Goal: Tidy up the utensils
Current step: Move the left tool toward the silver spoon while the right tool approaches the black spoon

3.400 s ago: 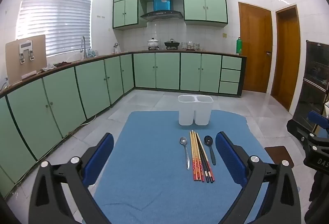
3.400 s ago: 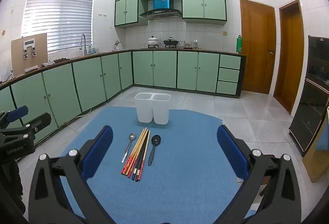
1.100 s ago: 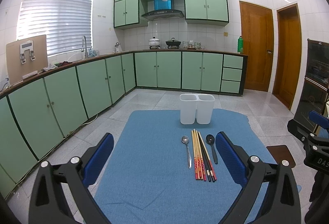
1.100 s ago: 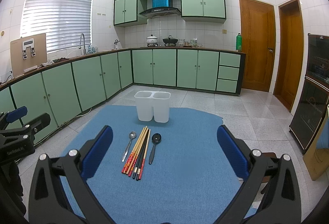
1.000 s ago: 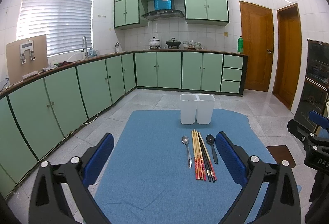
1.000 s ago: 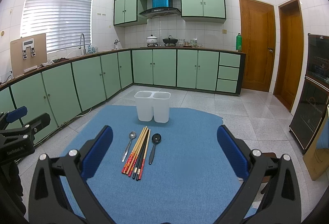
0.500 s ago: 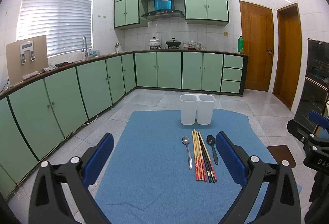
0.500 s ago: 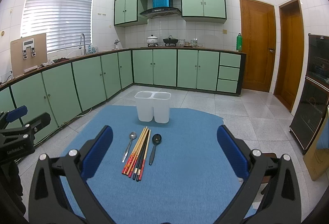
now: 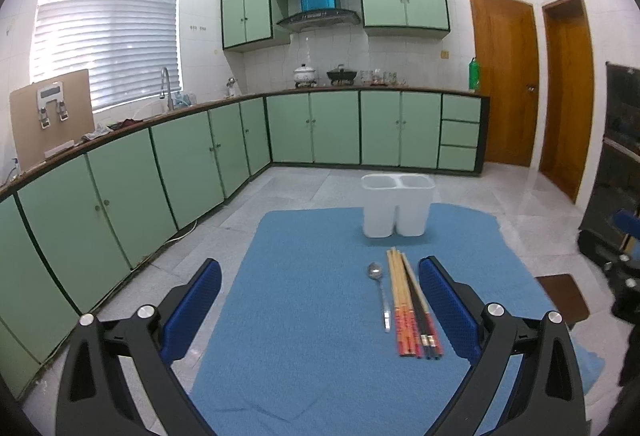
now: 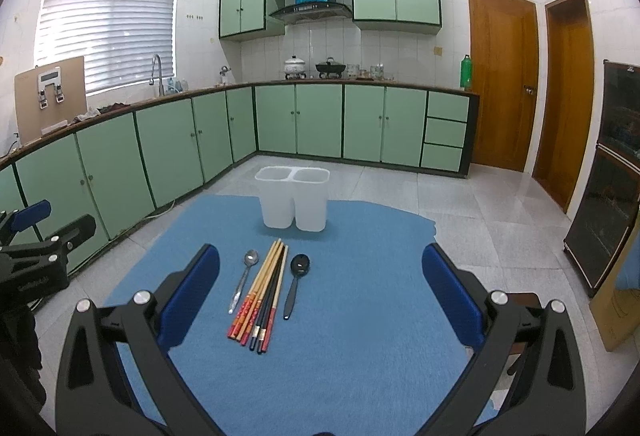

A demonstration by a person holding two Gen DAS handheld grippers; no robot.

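Green kitchen cabinets (image 10: pixel 168 152) line the walls behind a table covered with a blue cloth (image 10: pixel 360 316). On the cloth lie a bundle of chopsticks (image 10: pixel 260 296), a silver spoon (image 10: pixel 242 278) just left of it and a black spoon (image 10: pixel 295 282) just right. A white two-compartment holder (image 10: pixel 293 202) stands upright beyond them. Both the left tool (image 9: pixel 320 310) and the right tool (image 10: pixel 320 300) hover over the cloth with jaws spread wide, gripping nothing.

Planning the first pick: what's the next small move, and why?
Probably lower the open right tool onto the black spoon: it lies alone at the row's right edge, apart from the chopsticks, and the white holder looks empty.
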